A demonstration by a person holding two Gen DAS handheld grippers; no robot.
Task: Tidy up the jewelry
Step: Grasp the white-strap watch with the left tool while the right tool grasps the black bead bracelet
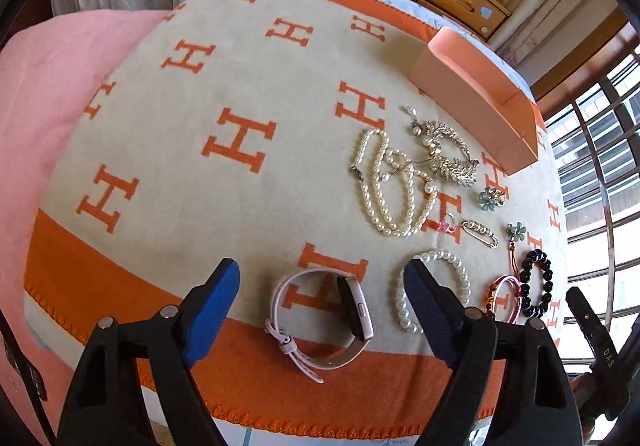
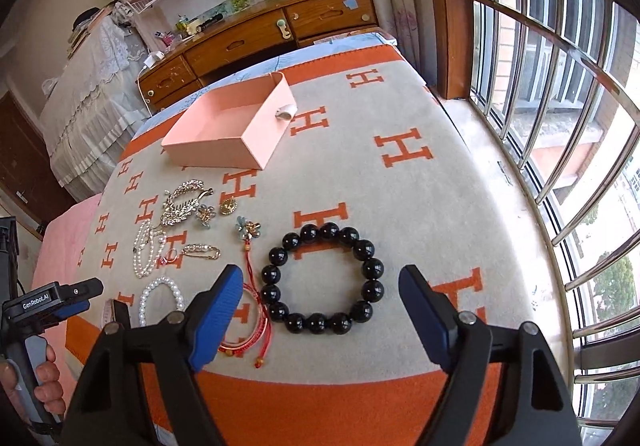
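Note:
Jewelry lies spread on an orange and beige blanket (image 1: 168, 118). My left gripper (image 1: 322, 278) hangs open over a pink watch (image 1: 320, 318), its pads apart from it. Right of the watch lie a pearl bracelet (image 1: 434, 286), a pearl necklace (image 1: 390, 186) and a silver hair comb (image 1: 450, 156). In the right wrist view my right gripper (image 2: 322, 282) stands open around a black bead bracelet (image 2: 322, 282) without touching it. A red cord bracelet (image 2: 248, 322) lies beside its left finger. The pink open box (image 2: 228, 130) sits farther back.
Small brooches (image 2: 248, 228), a gold pin (image 2: 202, 250) and flower clips lie between the pearls and the black beads. A wooden dresser (image 2: 240, 42) stands behind the bed, a barred window (image 2: 560, 126) to the right. A pink cover (image 1: 40, 106) lies at the left.

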